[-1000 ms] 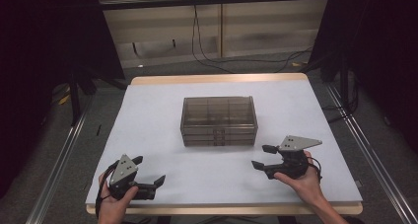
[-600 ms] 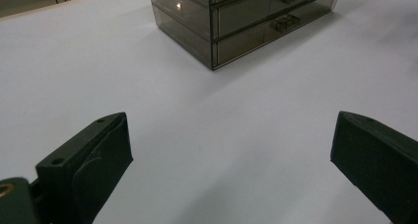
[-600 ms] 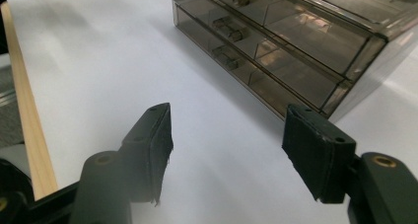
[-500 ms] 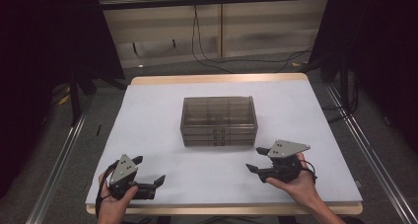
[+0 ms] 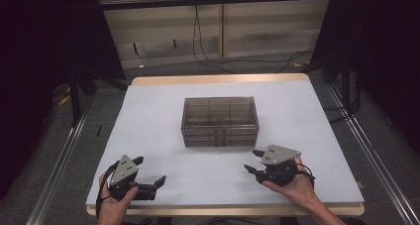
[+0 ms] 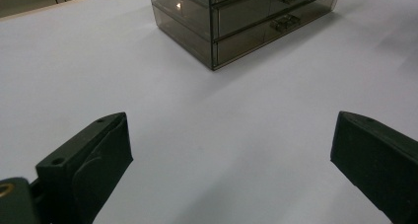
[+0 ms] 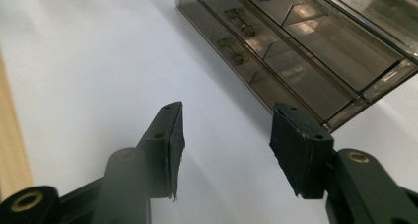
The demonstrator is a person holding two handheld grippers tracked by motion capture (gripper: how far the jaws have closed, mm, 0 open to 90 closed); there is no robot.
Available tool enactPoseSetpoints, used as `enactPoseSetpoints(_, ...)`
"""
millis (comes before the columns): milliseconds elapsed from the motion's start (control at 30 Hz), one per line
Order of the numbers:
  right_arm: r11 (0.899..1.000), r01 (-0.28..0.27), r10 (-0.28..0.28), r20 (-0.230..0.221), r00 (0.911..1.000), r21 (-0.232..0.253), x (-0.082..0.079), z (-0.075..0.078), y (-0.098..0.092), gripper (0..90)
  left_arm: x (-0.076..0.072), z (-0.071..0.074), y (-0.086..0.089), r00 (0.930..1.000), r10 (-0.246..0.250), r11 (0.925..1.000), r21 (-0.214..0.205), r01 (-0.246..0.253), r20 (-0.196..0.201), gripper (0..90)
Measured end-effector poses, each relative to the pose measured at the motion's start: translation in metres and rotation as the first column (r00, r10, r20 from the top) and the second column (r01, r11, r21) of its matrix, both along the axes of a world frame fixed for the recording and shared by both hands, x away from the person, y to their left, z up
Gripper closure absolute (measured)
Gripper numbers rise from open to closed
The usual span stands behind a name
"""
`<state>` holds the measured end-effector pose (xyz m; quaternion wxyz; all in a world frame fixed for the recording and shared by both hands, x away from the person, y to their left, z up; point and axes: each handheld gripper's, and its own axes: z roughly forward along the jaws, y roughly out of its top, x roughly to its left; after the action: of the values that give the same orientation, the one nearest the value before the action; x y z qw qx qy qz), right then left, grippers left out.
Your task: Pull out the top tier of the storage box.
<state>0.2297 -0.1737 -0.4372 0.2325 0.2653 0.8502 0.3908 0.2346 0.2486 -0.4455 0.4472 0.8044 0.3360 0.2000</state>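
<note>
So on my end: left gripper (image 5: 150,175) is parked at about 7 o'clock on the table (image 5: 148,116), close to the near edge, jaws spread wide with nothing but bare white surface between them. In the left gripper view the fingers (image 6: 93,155) sit far apart at the bottom corners, touching nothing.

Right gripper (image 5: 253,161) is at roughly 5 o'clock, also near the front edge. Its jaws have just been closing and now sit about half open. Nothing is between them; in the right gripper view the pads (image 7: 173,135) are well clear of anything, just tabletop in the gap. They point toward the drawer box (image 5: 220,121), which sits just ahead of them, not touching.

The smoky see-through box with its stacked drawers is dead centre of the table, drawer fronts facing me, small handles (image 7: 231,56) visible through the plastic.

Room-wise: lots of open white surface at 9 and 3 o'clock of the box, plus a wide strip behind it up to the wooden far edge (image 5: 218,79) at 12 o'clock.
</note>
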Motion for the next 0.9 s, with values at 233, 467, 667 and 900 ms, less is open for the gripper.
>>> enactPoseSetpoints(233,0.997,-0.016,0.021,0.057,0.9982,-0.080,0.002,0.002,0.013,56.5,0.000,-0.001,-0.001,1.0000,0.002,1.0000,-0.003,-0.002,0.001,1.9)
enactPoseSetpoints(467,0.994,-0.013,0.024,0.099,0.9948,-0.108,0.004,0.009,0.020,61.8,0.000,-0.001,-0.001,1.0000,0.002,1.0000,-0.003,-0.002,-0.008,1.9)
enactPoseSetpoints(667,0.988,-0.021,0.042,0.139,0.9894,-0.151,0.006,0.013,0.027,62.1,0.001,-0.001,-0.001,1.0000,0.000,1.0000,0.002,0.000,-0.007,1.9)
enactPoseSetpoints(900,0.973,-0.065,0.103,0.166,0.9807,-0.221,0.008,0.012,0.041,62.9,0.001,-0.001,-0.001,1.0000,-0.001,1.0000,0.003,0.001,-0.006,1.9)
